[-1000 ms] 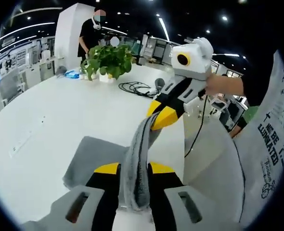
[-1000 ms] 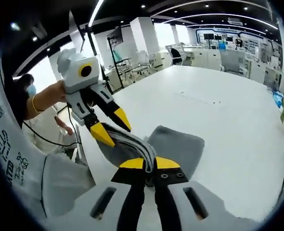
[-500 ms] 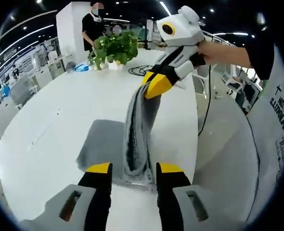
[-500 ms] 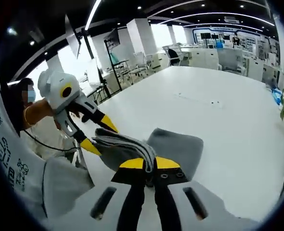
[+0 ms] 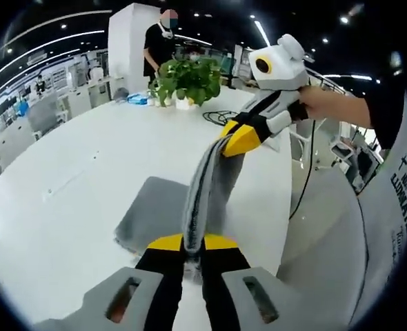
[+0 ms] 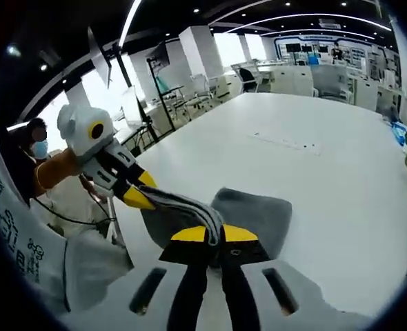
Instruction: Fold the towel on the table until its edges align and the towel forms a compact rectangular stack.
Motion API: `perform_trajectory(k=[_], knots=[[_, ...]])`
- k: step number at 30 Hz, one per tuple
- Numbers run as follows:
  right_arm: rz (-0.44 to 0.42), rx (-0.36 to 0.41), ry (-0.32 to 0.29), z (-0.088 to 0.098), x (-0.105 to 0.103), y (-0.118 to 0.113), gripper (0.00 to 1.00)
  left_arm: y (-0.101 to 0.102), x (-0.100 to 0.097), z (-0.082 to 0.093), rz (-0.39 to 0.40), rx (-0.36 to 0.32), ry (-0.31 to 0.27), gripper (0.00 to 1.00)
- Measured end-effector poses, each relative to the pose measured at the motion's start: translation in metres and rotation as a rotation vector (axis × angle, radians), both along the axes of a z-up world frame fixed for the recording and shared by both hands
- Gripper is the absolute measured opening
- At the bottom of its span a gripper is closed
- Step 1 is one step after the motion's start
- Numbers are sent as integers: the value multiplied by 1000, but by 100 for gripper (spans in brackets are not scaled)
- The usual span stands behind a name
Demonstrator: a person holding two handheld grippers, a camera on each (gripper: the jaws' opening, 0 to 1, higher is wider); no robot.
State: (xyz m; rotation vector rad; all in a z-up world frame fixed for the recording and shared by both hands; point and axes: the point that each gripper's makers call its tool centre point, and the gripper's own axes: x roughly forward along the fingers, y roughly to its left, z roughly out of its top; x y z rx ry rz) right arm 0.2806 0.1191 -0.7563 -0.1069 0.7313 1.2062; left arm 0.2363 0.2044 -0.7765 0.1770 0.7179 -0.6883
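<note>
A: Where's the grey towel point(image 5: 202, 189)?

B: Partly flat on the white table point(image 5: 72, 179), near its edge. One side is lifted off the surface and stretched between both grippers.

A: Left gripper point(image 5: 193, 243)?

B: Jaws closed tight on the towel's bunched edge at the bottom of the left gripper view. Same gripper comes into the right gripper view from the left, yellow tips pinching the fabric.

A: Right gripper point(image 6: 214, 234)?

B: Also clamped on the towel, folds gathered btwn its yellow tips. In the left gripper view it's up high, held by a hand point(image 5: 322, 105).

A: Anything else?

B: Potted plant point(image 5: 190, 78) and a black cable point(image 5: 221, 116) at the far end of the table; a person point(image 5: 161, 45) stands behind the plant.
</note>
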Motion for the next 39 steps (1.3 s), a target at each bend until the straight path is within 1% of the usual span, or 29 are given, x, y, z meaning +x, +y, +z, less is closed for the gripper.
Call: perform_trajectory(k=[2, 4, 8, 12, 18, 21, 23, 24, 25, 27, 29, 33, 38, 39], knots=[[-10, 6, 13, -2, 6, 2, 4, 2, 5, 0, 15, -12, 1, 8], [-14, 6, 10, -3, 12, 4, 4, 3, 11, 2, 38, -42, -4, 8], [-24, 20, 13, -5, 22, 8, 4, 8, 21, 1, 66, -49, -10, 8], [-25, 5, 7, -14, 32, 13, 4, 12, 32, -5, 101, -76, 4, 8], [-32, -7, 15, -30, 51, 19, 4, 19, 52, -16, 127, -68, 7, 8], [-37, -20, 31, -44, 64, 22, 4, 22, 63, -27, 135, -65, 17, 8], [-45, -37, 52, -53, 68, 23, 4, 24, 68, -33, 134, -62, 26, 8], [-43, -43, 54, -58, 70, 24, 4, 24, 70, -36, 131, -56, 30, 8], [-41, -46, 59, -61, 71, 25, 4, 26, 73, -42, 129, -32, 32, 8], [-57, -51, 79, -69, 74, 26, 4, 27, 76, -48, 146, -27, 38, 8], [-59, -60, 85, -75, 76, 27, 4, 29, 80, -56, 162, -28, 52, 8], [-67, -83, 113, -92, 82, 28, 4, 33, 86, -75, 196, -20, 82, 9], [-72, -104, 120, -106, 89, 31, 4, 38, 97, -100, 263, -5, 109, 9], [-71, -112, 119, -109, 90, 31, 4, 38, 98, -105, 278, -10, 126, 9]])
